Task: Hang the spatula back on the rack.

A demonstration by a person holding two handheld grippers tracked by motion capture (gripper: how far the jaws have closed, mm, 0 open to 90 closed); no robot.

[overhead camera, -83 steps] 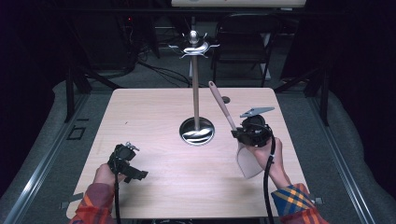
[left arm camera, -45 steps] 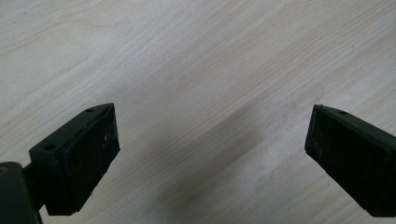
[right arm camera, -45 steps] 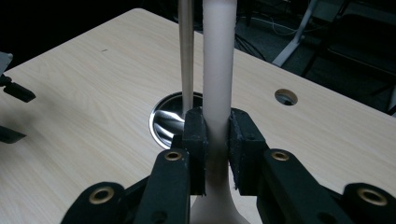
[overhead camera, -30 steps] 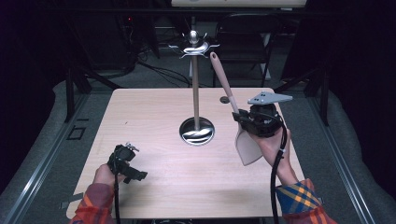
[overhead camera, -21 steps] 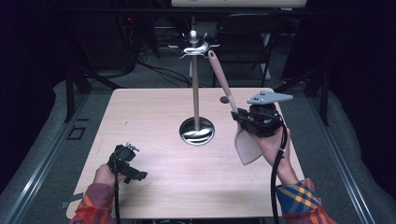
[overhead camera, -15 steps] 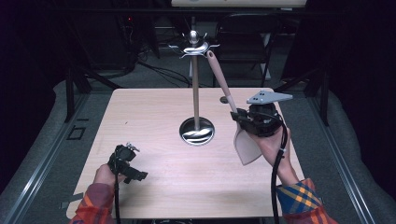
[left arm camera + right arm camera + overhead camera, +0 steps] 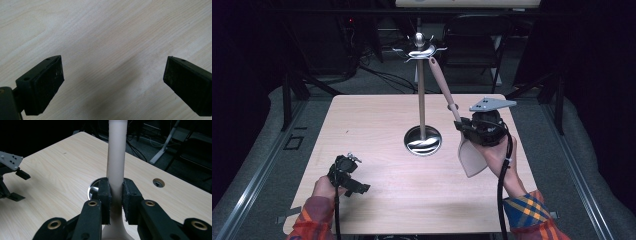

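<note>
One light, stiff spatula (image 7: 472,155) right of centre is clenched at its smooth neck by the right tool (image 7: 116,197), probably the best hold as its handle tip nears the rack's (image 7: 421,90) hooks, while the left tool (image 7: 112,75) gapes released over the tabletop (image 7: 377,125).

room: dark | floor (image 7: 257,165): grey carpet | chair (image 7: 472,45) (black) behind table (image 7: 377,120)

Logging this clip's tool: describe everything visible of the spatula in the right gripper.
The spatula is pale beige-pink and matte, plastic or silicone by its look, with a broad flat blade and a long round handle. It is lifted off the table, blade down and handle slanting up toward the hooks of the metal stand. The right gripper clamps its handle just above the blade, jaws pressing both sides.
</note>
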